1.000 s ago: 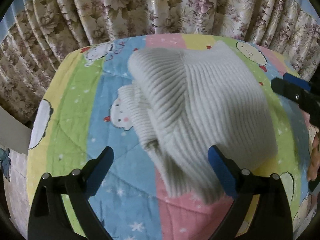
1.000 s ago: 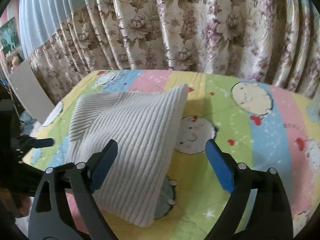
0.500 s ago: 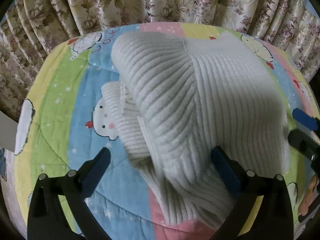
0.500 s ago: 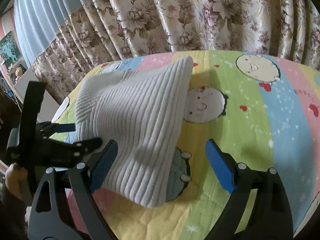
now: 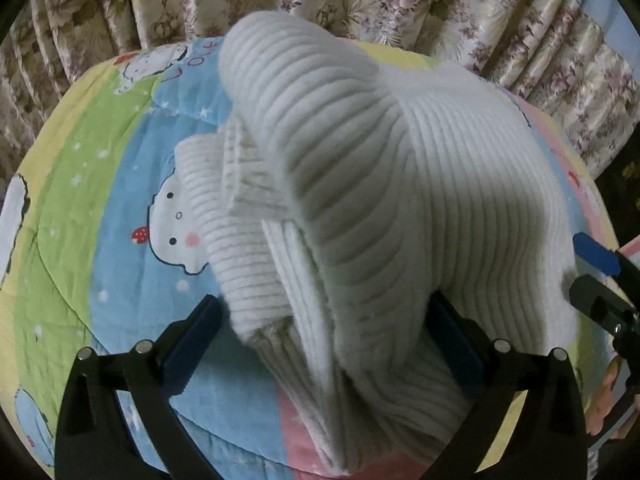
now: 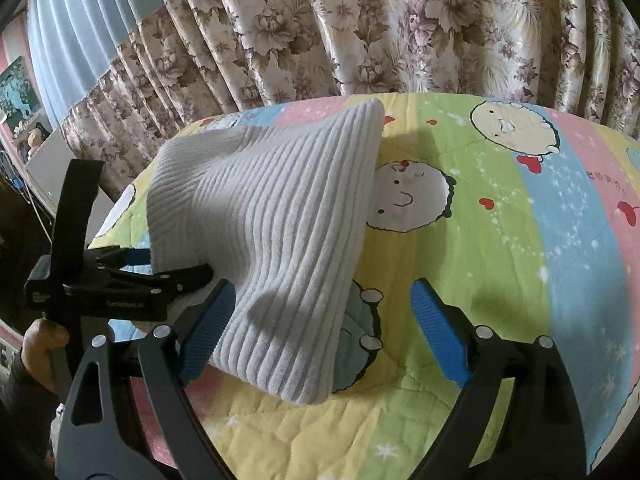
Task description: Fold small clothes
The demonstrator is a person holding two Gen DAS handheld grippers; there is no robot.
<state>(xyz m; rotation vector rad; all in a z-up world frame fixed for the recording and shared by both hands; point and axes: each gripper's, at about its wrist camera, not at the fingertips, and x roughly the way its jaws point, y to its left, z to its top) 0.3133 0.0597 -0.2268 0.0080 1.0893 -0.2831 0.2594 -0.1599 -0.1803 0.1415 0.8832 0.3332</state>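
Observation:
A white ribbed knit sweater [image 5: 400,208] lies humped and partly folded on the cartoon quilt [image 5: 120,184]. My left gripper [image 5: 320,320] is open, its fingers standing on either side of the sweater's near bunched end. In the right wrist view the sweater [image 6: 280,232] fills the left half, and the left gripper [image 6: 172,264] reaches into its left edge. My right gripper [image 6: 320,300] is open; its left pad [image 6: 208,328] sits against the sweater's near corner and its right pad [image 6: 436,332] is over bare quilt. The right gripper [image 5: 580,268] shows at the right edge.
Flowered curtains [image 6: 400,28] hang close behind the quilt [image 6: 520,240]. A grey board [image 6: 52,172] leans at the far left. A hand [image 6: 40,340] holds the left gripper's handle. Bare quilt stretches to the right of the sweater.
Both grippers have moved forward and closer to the sweater. The left gripper's fingers now straddle its near end; the right gripper's left pad has reached the sweater's corner. Both stay open.

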